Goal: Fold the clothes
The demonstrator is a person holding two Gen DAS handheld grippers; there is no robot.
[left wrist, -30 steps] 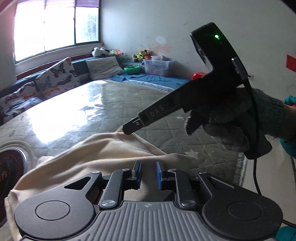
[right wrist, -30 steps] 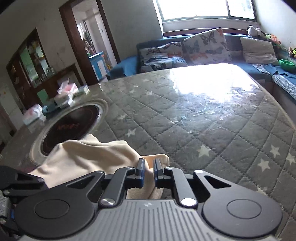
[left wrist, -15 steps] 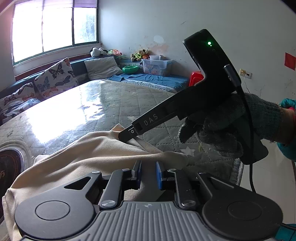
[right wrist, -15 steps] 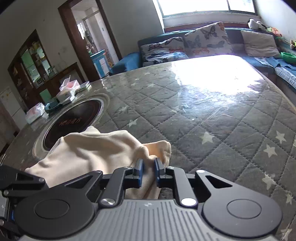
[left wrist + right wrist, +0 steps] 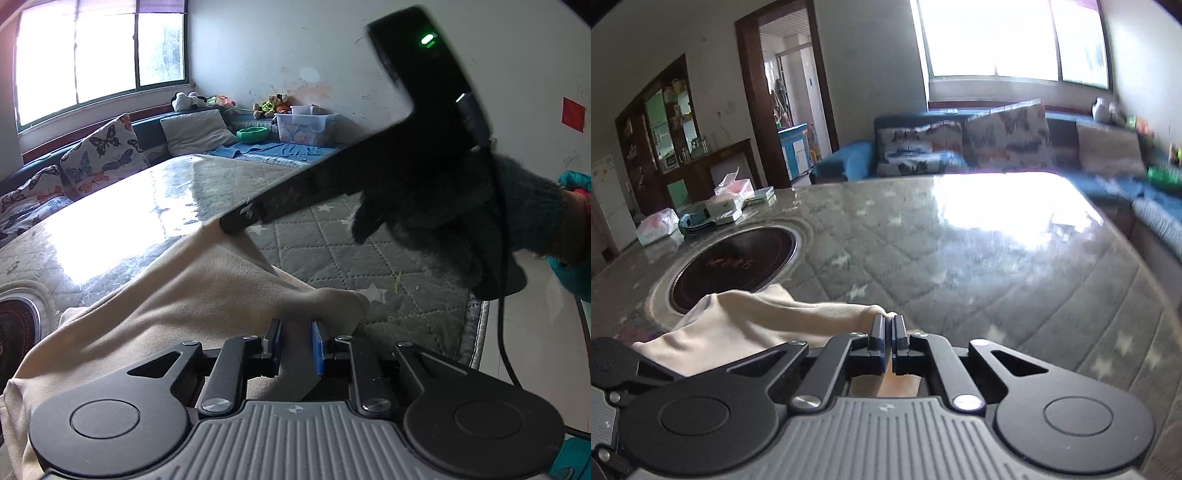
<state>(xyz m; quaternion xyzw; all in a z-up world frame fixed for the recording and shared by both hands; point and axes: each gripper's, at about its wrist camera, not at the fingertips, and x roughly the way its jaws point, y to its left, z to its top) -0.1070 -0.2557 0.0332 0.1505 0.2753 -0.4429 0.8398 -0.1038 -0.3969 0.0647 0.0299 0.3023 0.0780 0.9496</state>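
From my left wrist camera I see the left hand-held gripper low over the quilted, star-patterned tabletop, its blue pads a little apart with a fold of the cream garment running between them; I cannot tell whether the pads actually bite the cloth. The garment drapes from there up and away toward the right hand-held gripper, which enters from the upper right, angled down and to the left, its tip pinching a raised corner of the cloth so the fabric lifts clear of the surface in a taut ridge. The gloved right hand wraps the black handle, wrist tilted downward, a teal sleeve behind it and a black cable hanging below. A green light glows on top of the handle. From the right wrist camera, that gripper's fingers are pressed nearly together on the cream cloth, whose bulk trails left and back toward the round dark inset in the tabletop. The far background there is blurred.
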